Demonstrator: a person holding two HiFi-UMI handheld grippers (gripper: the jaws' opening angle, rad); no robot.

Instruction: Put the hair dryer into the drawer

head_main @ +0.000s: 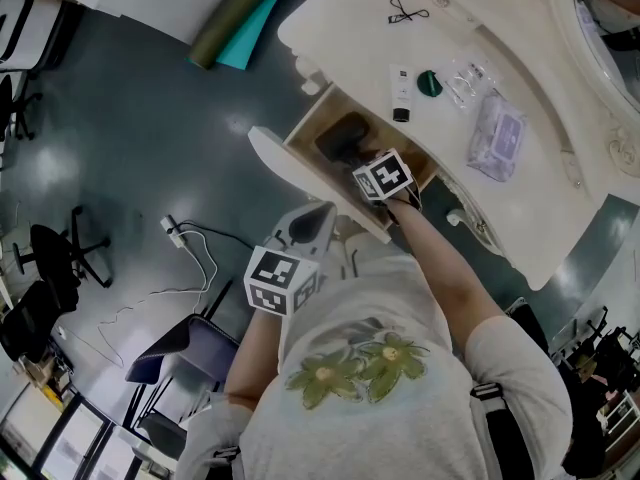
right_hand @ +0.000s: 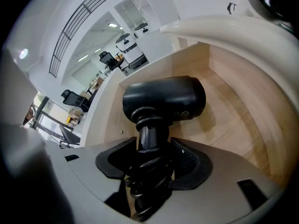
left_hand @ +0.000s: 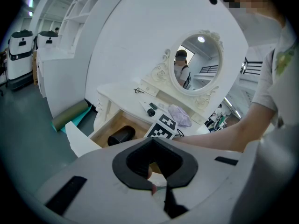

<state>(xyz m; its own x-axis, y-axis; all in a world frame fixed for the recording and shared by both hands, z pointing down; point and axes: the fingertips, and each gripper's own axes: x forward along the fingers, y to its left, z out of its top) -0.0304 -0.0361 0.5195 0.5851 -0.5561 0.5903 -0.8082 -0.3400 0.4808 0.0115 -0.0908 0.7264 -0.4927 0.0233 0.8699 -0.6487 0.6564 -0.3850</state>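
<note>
The black hair dryer [head_main: 343,136] [right_hand: 163,99] lies inside the open wooden drawer [head_main: 298,172] [right_hand: 229,120] of the white dressing table [head_main: 530,223], its barrel lying across the drawer floor. My right gripper [head_main: 365,160] [right_hand: 152,164] reaches into the drawer and is shut on the dryer's handle, with the coiled cord bunched between the jaws. My left gripper [head_main: 318,215] [left_hand: 156,185] hangs in front of the drawer, shut and holding nothing. In the left gripper view the hair dryer [left_hand: 121,135] shows in the drawer [left_hand: 105,127] beside the right gripper's marker cube.
On the tabletop lie a white tube [head_main: 400,92], a dark green round item [head_main: 429,83], clear bottles [head_main: 468,80], a wipes packet [head_main: 497,136] and a small black item [head_main: 407,11]. A rolled mat [head_main: 240,18], a power strip with cable [head_main: 175,230] and a chair [head_main: 165,353] are on the floor.
</note>
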